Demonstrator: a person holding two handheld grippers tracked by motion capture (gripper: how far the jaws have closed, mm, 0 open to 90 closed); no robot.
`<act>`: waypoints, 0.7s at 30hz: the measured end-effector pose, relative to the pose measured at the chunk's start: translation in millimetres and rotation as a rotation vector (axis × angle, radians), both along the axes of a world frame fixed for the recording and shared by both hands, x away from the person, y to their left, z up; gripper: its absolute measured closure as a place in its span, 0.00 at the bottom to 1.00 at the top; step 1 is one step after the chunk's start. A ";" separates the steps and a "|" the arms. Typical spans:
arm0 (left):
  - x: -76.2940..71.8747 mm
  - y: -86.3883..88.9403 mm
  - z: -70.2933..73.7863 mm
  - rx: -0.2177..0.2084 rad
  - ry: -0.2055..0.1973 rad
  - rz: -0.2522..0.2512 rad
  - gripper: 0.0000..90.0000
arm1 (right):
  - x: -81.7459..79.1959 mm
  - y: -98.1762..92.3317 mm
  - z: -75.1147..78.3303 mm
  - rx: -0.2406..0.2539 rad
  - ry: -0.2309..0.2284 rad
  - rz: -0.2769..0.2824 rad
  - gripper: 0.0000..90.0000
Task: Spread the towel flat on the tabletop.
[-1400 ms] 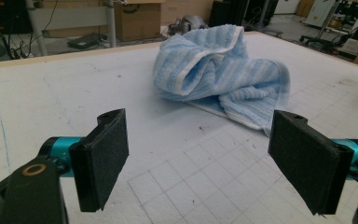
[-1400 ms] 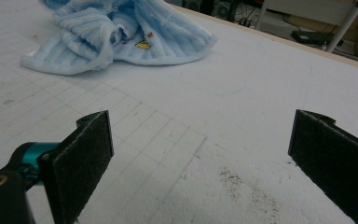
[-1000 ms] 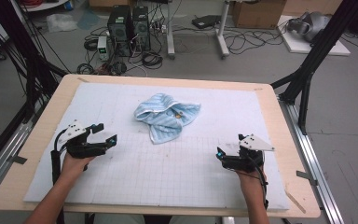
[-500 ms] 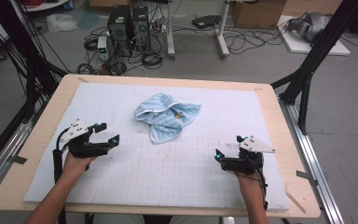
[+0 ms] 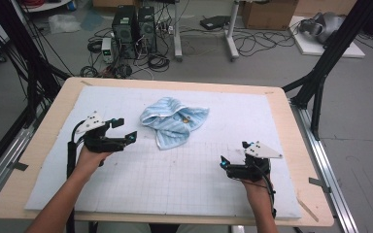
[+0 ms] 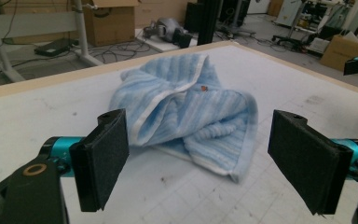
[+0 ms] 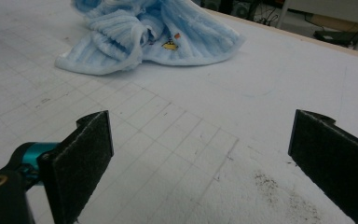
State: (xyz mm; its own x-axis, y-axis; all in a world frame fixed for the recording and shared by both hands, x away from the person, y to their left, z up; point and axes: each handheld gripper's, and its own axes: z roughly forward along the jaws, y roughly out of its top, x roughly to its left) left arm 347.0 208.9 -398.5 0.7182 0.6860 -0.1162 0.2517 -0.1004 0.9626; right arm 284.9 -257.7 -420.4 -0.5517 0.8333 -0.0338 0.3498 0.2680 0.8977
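A crumpled light-blue striped towel [image 5: 174, 121] lies on the white gridded mat [image 5: 165, 174], toward its far middle. My left gripper [image 5: 127, 130] is held just left of the towel, open, jaws pointing at it. Between its two black pads [image 6: 101, 158] the towel [image 6: 186, 112] shows close ahead, with nothing gripped. My right gripper [image 5: 230, 157] hovers over the mat's right front, open and empty, well short of the towel [image 7: 149, 35], which lies ahead and to the left in the right gripper view.
The mat covers a wooden table [image 5: 301, 145] with black frame legs at both sides. Beyond the far edge the floor holds computer towers [image 5: 133, 24], cables and cardboard boxes [image 5: 267, 12]. Dark smudges [image 7: 279, 196] mark the mat near my right gripper.
My left gripper has moved right and slightly forward, closer to the towel. The right gripper has barely shifted. The towel has not moved.
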 end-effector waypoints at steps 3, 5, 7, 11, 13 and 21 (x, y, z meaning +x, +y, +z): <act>7.9 -12.0 5.3 0.014 0.003 -0.013 0.23 | 0.5 0.0 -0.1 -0.002 -0.002 0.002 0.06; 16.5 -22.9 9.3 0.035 0.016 -0.028 0.24 | 0.6 0.2 0.0 0.001 0.000 0.004 0.06; 24.4 -31.8 12.8 0.038 0.022 -0.040 0.24 | 0.8 0.7 0.2 0.003 -0.004 0.006 0.06; 42.2 -49.6 16.5 0.055 0.067 -0.072 0.24 | 0.9 1.0 -0.2 0.004 0.000 0.006 0.06; 46.4 -53.8 17.0 0.056 0.077 -0.071 0.23 | 1.1 0.8 -0.5 0.003 0.002 0.005 0.06; 73.9 -83.6 18.0 0.133 0.095 -0.030 0.22 | 1.5 0.8 -0.8 0.006 0.005 0.001 0.06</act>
